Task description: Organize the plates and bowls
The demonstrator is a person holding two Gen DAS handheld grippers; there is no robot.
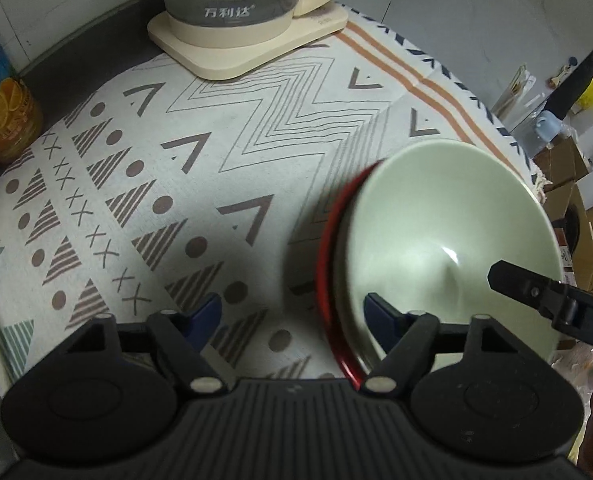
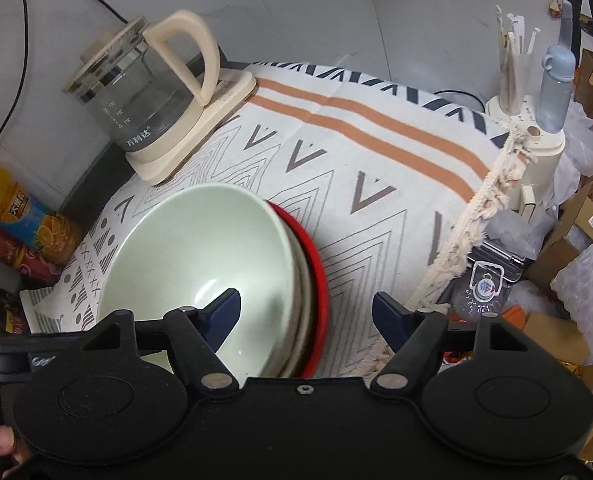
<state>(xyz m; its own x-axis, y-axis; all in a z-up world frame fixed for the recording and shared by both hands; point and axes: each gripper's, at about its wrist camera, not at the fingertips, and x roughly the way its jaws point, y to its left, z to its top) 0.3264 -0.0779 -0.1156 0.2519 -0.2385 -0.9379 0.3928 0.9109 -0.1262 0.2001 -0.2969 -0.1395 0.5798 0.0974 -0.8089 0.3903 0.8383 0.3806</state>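
Left wrist view: left gripper spread wide, holding nothing; green bowl nested on red plate on the patterned cloth, near its right edge, kettle behind.

Right wrist view: right gripper spread across the stack's rim, not pinching. Advised: close squarely on the rim, lift level, avoid tipping the bowl.

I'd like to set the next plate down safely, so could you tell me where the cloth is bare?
The patterned cloth is bare between the kettle base, the juice bottle and the green bowl. It is also bare between the bowl stack and the fringed edge. The left wall side, with its bottles, is crowded.
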